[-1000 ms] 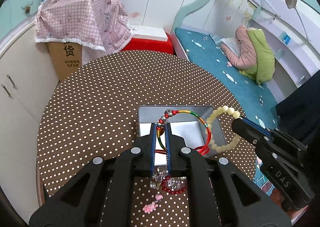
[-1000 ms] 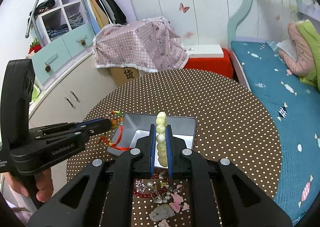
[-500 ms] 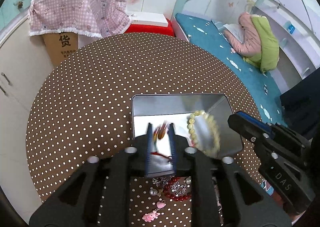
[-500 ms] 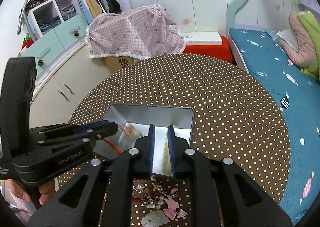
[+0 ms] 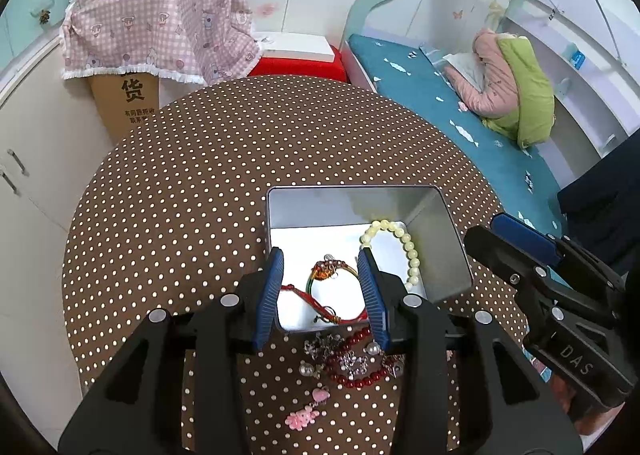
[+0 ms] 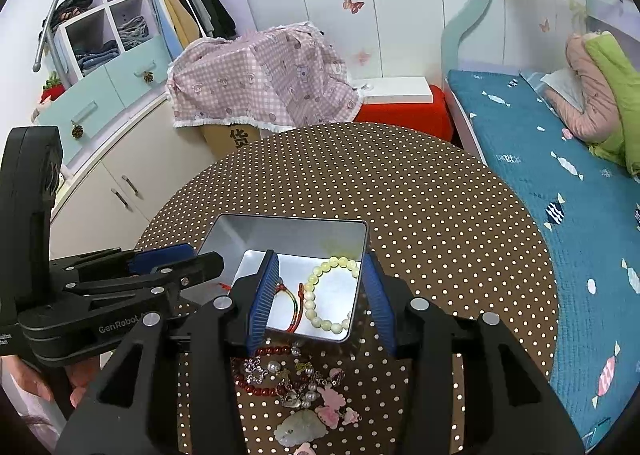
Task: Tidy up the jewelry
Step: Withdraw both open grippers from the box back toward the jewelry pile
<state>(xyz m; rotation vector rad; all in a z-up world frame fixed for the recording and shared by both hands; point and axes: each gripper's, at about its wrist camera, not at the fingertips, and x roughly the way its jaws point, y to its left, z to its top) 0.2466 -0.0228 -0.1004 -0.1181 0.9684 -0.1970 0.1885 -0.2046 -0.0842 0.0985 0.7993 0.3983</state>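
left gripper (image 5: 320, 291): tilted down over tin (image 5: 448, 223), opening, empty | right gripper (image 6: 318, 293): same, opening, empty

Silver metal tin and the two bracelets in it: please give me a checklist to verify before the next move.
1. Pale yellow bead bracelet lies inside the silver metal tin: ok.
2. Red and multicoloured cord bracelet fully inside: cannot tell, its red cord reaches the near rim.
3. Left gripper jaws opening, nothing pinched: ok.
4. Right gripper jaws opening, nothing pinched: ok.
5. Remaining jewelry pile lies on the brown polka-dot tablecloth, outside the tin: not ok.
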